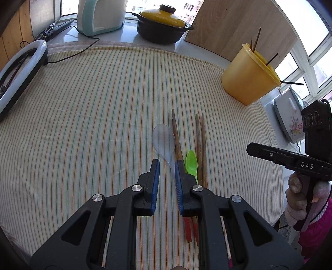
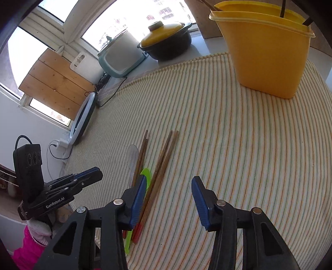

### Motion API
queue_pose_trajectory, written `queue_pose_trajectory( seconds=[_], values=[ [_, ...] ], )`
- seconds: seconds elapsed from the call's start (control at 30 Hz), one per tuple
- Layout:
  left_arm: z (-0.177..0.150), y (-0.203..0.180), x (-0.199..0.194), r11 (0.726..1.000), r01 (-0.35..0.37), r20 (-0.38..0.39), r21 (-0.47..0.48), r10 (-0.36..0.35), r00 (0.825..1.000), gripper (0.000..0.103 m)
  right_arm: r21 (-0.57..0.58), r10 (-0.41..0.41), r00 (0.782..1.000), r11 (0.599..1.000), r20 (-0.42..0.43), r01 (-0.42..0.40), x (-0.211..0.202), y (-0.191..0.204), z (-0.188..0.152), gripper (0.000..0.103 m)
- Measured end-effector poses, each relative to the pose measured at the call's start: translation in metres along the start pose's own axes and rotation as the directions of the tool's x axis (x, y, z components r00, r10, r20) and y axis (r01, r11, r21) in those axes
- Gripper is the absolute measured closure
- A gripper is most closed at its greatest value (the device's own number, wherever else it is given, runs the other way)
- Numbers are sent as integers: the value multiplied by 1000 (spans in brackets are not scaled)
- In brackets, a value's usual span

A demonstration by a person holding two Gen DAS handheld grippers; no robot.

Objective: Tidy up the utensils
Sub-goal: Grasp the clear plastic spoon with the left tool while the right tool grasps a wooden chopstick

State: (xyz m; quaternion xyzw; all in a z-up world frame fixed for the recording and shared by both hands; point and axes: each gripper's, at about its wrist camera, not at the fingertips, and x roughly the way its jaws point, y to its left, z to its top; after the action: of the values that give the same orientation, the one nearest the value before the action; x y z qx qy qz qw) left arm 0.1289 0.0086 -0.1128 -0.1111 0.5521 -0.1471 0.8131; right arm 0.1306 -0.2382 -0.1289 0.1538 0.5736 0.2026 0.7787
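Note:
On the striped cloth (image 1: 83, 103) lie a clear plastic spoon (image 1: 164, 138), a small green spoon (image 1: 191, 160) and several wooden chopsticks (image 1: 200, 145) with red ends. My left gripper (image 1: 167, 164) is open, its jaws on either side of the clear spoon's handle, just above the cloth. My right gripper (image 2: 169, 182) is open and empty, hovering just right of the chopsticks (image 2: 164, 157) and green spoon (image 2: 147, 175). A yellow utensil holder (image 1: 249, 76) with several dark sticks in it stands at the far right; it also shows in the right wrist view (image 2: 267, 49).
A black pot with a yellow lid (image 1: 164, 22), a teal and white appliance (image 1: 101, 16) and a ring light (image 1: 18, 70) with cables sit along the back and left edge. A wooden board (image 1: 238, 27) leans behind the holder. A floral appliance (image 1: 290, 118) stands off the right edge.

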Motion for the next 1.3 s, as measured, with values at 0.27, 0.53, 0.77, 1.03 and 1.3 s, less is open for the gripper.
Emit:
queue_pose_trajectory(
  seconds=[0.27, 0.53, 0.77, 1.03, 1.3],
  values=[
    [-3, 11, 17, 999, 27, -53, -24, -29, 998, 90, 52, 13, 996, 999, -86, -9, 32, 7, -1, 71],
    [7, 16, 35, 999, 34, -73, -42, -37, 997, 90, 84, -25, 992, 996, -121, 35, 50, 13, 4, 82],
    [25, 27, 49, 997, 46, -85, -63, -51, 995, 90, 118, -34, 990, 992, -136, 50, 58, 13, 10, 85],
    [40, 25, 68, 997, 71, -112, -27, -74, 991, 90, 177, -35, 988, 982, -150, 61, 66, 6, 19, 87],
    [46, 22, 76, 994, 106, -107, 3, -105, 989, 90, 191, -74, 979, 975, -192, 111, 81, 11, 27, 91]
  ],
)
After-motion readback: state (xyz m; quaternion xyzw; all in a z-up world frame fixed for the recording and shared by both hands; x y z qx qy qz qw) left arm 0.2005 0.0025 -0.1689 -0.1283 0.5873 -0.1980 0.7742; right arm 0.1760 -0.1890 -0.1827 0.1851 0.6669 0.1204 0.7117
